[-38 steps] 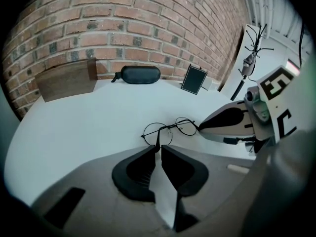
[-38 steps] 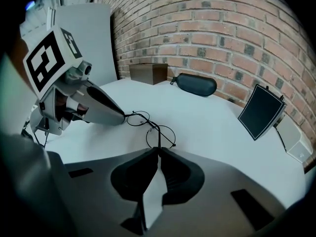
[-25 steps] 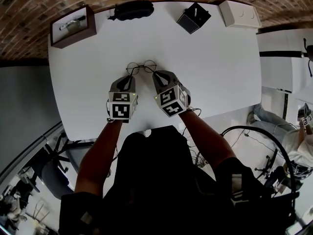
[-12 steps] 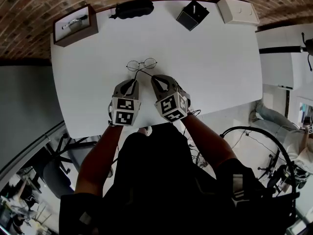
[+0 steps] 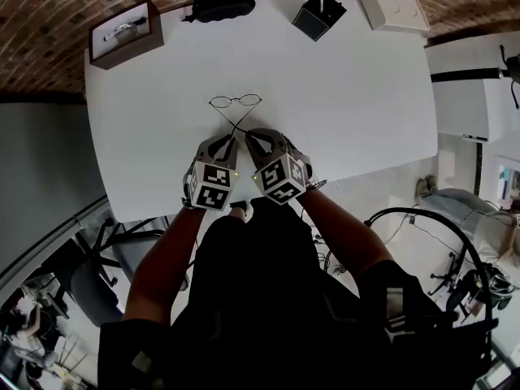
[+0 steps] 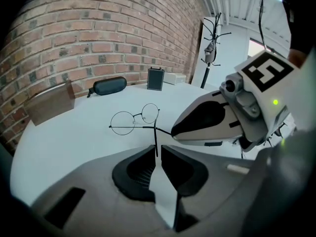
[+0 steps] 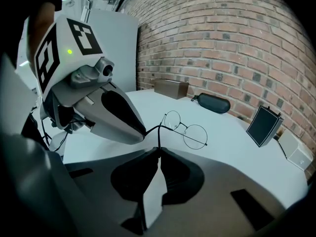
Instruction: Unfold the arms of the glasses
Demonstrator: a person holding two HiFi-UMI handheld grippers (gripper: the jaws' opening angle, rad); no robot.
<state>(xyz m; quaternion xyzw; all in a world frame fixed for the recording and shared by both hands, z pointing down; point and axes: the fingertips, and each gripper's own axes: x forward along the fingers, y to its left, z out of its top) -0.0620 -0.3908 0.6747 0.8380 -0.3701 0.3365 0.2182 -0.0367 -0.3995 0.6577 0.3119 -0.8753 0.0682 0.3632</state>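
Round thin-wire glasses lie on the white table, lenses toward the far side. Their two arms trail back toward me and cross in an X. My left gripper is shut on the tip of one arm, which the left gripper view shows pinched between the jaws, beyond them the glasses. My right gripper is shut on the other arm's tip, with the glasses just beyond its jaws. The two grippers sit side by side, nearly touching, close to the table's near edge.
Along the far edge stand a brown open box, a black glasses case, a small black box and a white box. A brick wall runs behind the table. My body is close to the near edge.
Both grippers have drawn back toward me across the table, each holding an arm tip. The arms now stretch out longer from the frame and cross; the lenses have hardly shifted.
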